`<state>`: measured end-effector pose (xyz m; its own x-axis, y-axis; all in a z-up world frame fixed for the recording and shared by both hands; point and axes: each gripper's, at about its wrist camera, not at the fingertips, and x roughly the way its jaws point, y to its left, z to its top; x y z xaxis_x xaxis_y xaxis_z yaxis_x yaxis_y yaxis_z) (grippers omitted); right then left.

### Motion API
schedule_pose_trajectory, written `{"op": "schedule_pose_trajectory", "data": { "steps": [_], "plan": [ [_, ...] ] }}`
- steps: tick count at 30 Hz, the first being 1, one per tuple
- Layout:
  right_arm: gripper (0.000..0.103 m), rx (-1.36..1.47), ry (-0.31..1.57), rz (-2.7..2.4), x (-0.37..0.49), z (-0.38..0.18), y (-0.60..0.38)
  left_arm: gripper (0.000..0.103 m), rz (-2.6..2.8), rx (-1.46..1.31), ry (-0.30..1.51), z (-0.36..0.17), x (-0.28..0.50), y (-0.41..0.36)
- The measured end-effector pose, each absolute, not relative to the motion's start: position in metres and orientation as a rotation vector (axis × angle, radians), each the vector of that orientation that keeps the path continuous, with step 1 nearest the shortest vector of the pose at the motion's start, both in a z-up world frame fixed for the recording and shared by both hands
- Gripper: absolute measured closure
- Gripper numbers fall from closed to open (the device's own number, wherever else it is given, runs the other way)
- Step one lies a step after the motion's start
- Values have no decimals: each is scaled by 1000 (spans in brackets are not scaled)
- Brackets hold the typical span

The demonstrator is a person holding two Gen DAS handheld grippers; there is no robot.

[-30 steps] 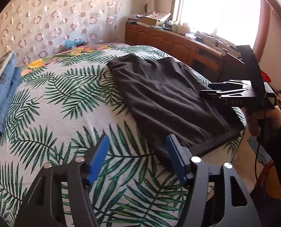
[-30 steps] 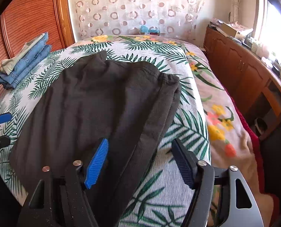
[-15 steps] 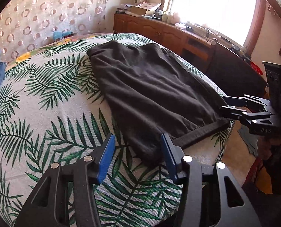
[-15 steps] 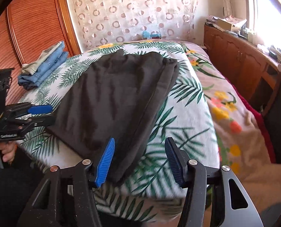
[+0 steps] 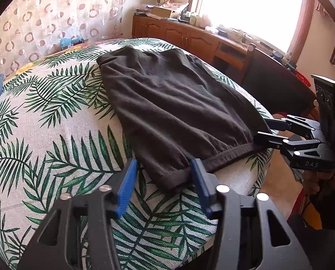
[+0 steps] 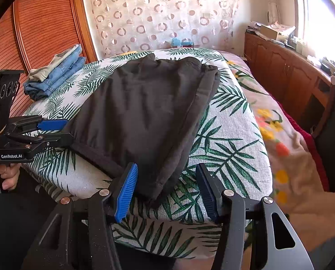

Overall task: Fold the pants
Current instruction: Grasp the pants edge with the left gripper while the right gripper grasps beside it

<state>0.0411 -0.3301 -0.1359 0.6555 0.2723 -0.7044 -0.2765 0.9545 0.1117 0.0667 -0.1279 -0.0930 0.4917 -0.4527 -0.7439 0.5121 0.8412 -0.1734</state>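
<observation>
Dark grey pants (image 5: 174,103) lie flat on the palm-print bedspread (image 5: 55,135), folded lengthwise, hem end toward me; they also show in the right wrist view (image 6: 145,112). My left gripper (image 5: 164,184) is open, its blue pads on either side of the near left hem corner. My right gripper (image 6: 166,186) is open, straddling the near right hem corner. Each gripper shows in the other's view, the right gripper (image 5: 266,130) and the left gripper (image 6: 59,130), both at the hem edge.
Folded blue jeans (image 6: 55,76) are stacked at the bed's far left by the wooden headboard (image 6: 43,27). A wooden sideboard (image 6: 291,67) runs under the window on the right. A dark chair (image 5: 275,85) stands by the bed's right side.
Both grippers have pulled back and down toward the near hem of the pants, each now bracketing a hem corner. The pants have not moved.
</observation>
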Motion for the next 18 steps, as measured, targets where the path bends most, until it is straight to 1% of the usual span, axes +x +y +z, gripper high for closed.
{"op": "schedule_pose_trajectory", "data": {
  "steps": [1, 3, 7, 9, 10, 12, 13, 15, 16, 17, 18],
  "plan": [
    [48, -8, 797, 311, 41, -136, -329, 67, -599, 69, 881, -93, 66, -128],
    [51, -7, 799, 320, 40, -136, -326, 68, -605, 69, 878, -93, 65, -129],
    [54, -33, 804, 362, 37, -136, -318, 73, -627, 37, 883, -94, 64, -125],
    [61, -28, 810, 379, 37, -136, -316, 76, -635, 33, 885, -94, 64, -126],
    [63, -26, 812, 385, 37, -135, -317, 76, -638, 31, 886, -94, 64, -126],
    [69, -13, 815, 398, 38, -135, -318, 79, -644, 22, 889, -94, 64, -125],
    [71, -7, 815, 404, 38, -136, -319, 83, -645, 20, 886, -94, 64, -125],
    [79, 19, 816, 415, 40, -137, -321, 91, -631, 13, 871, -91, 64, -123],
    [83, 29, 813, 416, 41, -137, -323, 91, -627, 7, 867, -89, 65, -122],
    [91, 34, 804, 408, 41, -136, -324, 91, -625, 5, 863, -88, 65, -122],
    [92, 42, 798, 407, 41, -135, -325, 92, -620, 10, 856, -86, 64, -122]
  ]
}}
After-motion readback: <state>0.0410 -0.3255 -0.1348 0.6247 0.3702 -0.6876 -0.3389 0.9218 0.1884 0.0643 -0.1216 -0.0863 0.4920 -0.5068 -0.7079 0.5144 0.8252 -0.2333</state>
